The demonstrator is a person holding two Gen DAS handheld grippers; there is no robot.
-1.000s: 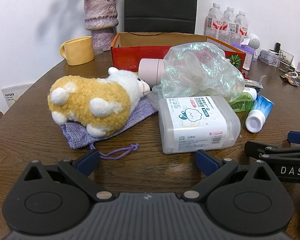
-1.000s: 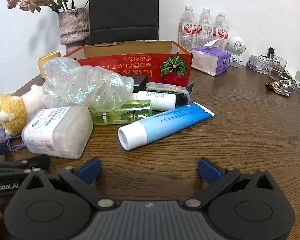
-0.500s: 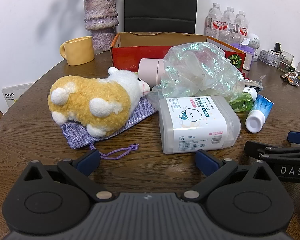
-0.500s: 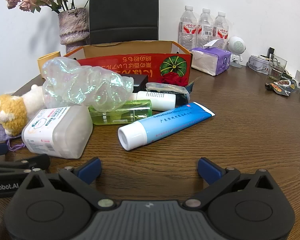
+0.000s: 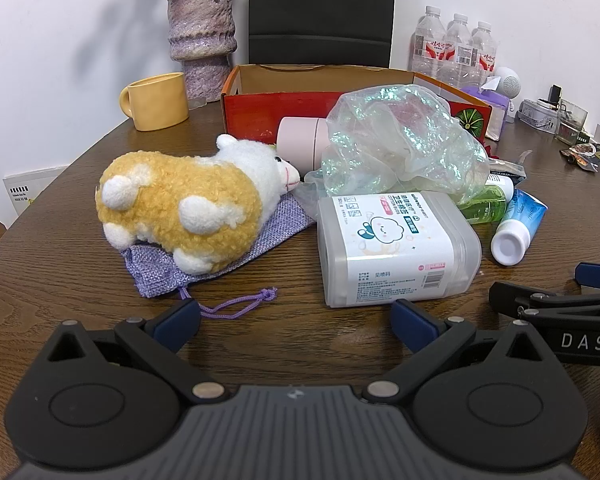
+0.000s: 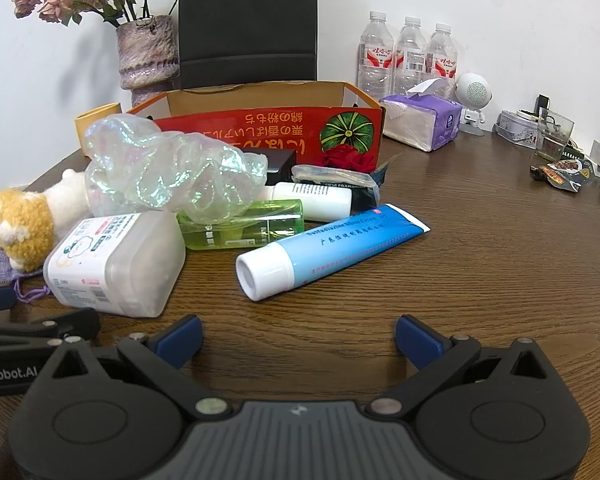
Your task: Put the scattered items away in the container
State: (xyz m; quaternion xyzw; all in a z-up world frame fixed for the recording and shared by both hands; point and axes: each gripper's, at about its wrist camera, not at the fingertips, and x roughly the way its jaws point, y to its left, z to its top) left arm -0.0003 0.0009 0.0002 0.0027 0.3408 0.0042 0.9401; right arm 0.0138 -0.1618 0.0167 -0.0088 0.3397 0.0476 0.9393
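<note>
Both pairs of tongs sit low over the wooden surface (image 6: 500,272), spread wide and gripping nothing: the left tongs (image 5: 296,318) and, to their right, the right tongs (image 6: 298,334). Just beyond the left pair lies a cotton swab box (image 5: 392,248) on its side, rigid plastic, probably light and a bit slick, best pinched across its short width. Left of it a plush sheep (image 5: 188,208) rests on a lilac drawstring pouch (image 5: 160,268); both are soft and should squash easily, so take the sheep around its middle. Ahead of the right pair lies a blue cream tube (image 6: 324,248), yielding, safest held near the white cap. Behind it sit a green bottle (image 6: 244,228) and a crumpled iridescent bag (image 6: 168,172), flimsy and near weightless. Farthest stands the red cardboard box (image 6: 260,128), open-topped.
</note>
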